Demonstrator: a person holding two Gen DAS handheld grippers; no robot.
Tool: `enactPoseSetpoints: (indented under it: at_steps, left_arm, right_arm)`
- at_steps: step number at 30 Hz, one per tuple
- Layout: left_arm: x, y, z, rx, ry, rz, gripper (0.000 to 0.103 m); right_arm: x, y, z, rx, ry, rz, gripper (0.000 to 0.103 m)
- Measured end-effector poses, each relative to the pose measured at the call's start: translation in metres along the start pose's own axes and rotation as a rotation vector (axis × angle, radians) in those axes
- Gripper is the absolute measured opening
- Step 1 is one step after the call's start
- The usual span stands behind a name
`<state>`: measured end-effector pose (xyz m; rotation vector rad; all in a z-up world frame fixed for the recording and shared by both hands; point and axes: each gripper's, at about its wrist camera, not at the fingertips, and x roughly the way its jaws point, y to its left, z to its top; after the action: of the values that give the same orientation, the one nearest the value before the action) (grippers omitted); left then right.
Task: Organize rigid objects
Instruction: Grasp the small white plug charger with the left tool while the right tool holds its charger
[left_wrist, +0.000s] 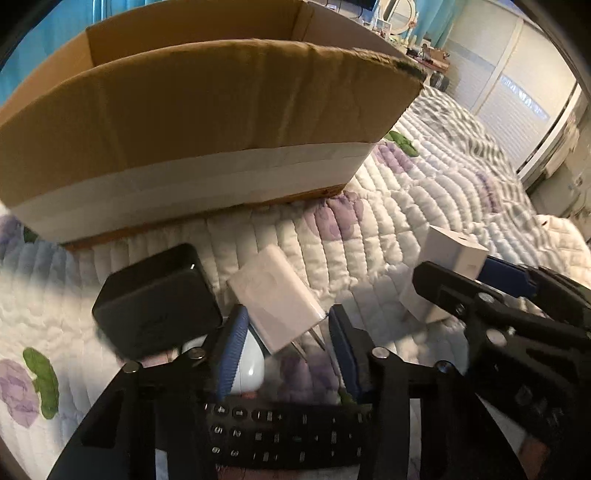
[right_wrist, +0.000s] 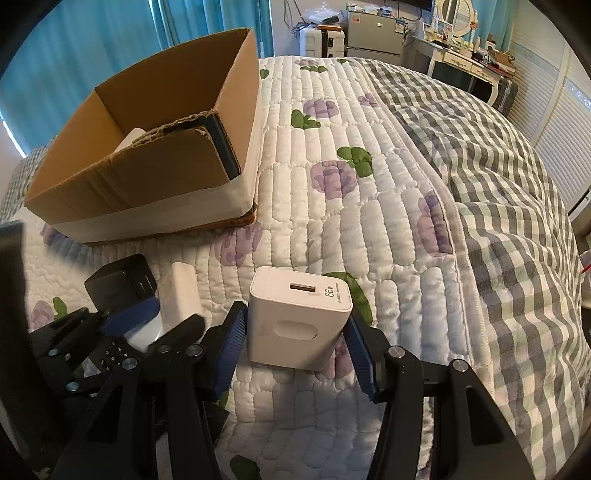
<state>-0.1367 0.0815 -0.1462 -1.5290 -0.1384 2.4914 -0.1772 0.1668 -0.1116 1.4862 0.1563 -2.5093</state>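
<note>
Quilted bed (right_wrist: 369, 236); right gripper (right_wrist: 297, 334) clamps the 66W charger (right_wrist: 295, 317); left gripper (left_wrist: 284, 343) brackets the flat white charger (left_wrist: 275, 295), contact unclear; cardboard box (left_wrist: 184, 122) ahead.

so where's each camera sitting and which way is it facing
Left wrist: sits on the left tool, looking down and forward at a flat white charger between its fingers, the cardboard box behind; the right tool shows at right.
Right wrist: sits on the right tool, looking down at the 66W charger its pads clamp; the left tool shows at left.
Shared: box, both chargers, black adapter, quilt.
</note>
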Motion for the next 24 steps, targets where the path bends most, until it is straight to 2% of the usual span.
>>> enactPoseSetpoints:
  at_steps: [3,5,7,12,14,16,20,24]
  left_arm:
    - [0.004,0.003,0.001,-0.002,0.022,-0.006,0.047]
    - [0.011,0.002,0.006,0.014,0.025,0.015,0.057]
    - [0.020,-0.002,0.010,0.033,0.029,0.042,0.060]
    - [0.038,-0.019,0.007,0.135,0.032,0.124,0.062]
    - [0.042,-0.016,0.006,0.141,0.031,0.098,0.061]
    - [0.042,-0.011,0.006,0.132,0.031,0.057,0.056]
    - [0.031,0.013,0.004,0.023,0.024,-0.047,0.050]
    - [0.009,0.027,-0.001,-0.045,-0.006,-0.069,0.049]
  right_arm:
    - [0.000,0.000,0.000,-0.001,0.000,-0.001,0.053]
    - [0.000,0.000,0.000,-0.002,0.001,-0.001,0.052]
    - [0.000,0.000,0.000,-0.001,0.000,0.000,0.052]
    - [0.002,0.000,0.001,0.001,0.007,0.000,0.052]
    - [0.003,-0.002,0.001,0.009,0.012,0.003,0.053]
    - [0.003,-0.003,0.001,0.016,0.012,0.008,0.053]
    - [0.001,-0.005,0.001,0.021,0.003,0.018,0.053]
    - [-0.005,-0.004,0.002,0.022,-0.017,0.023,0.053]
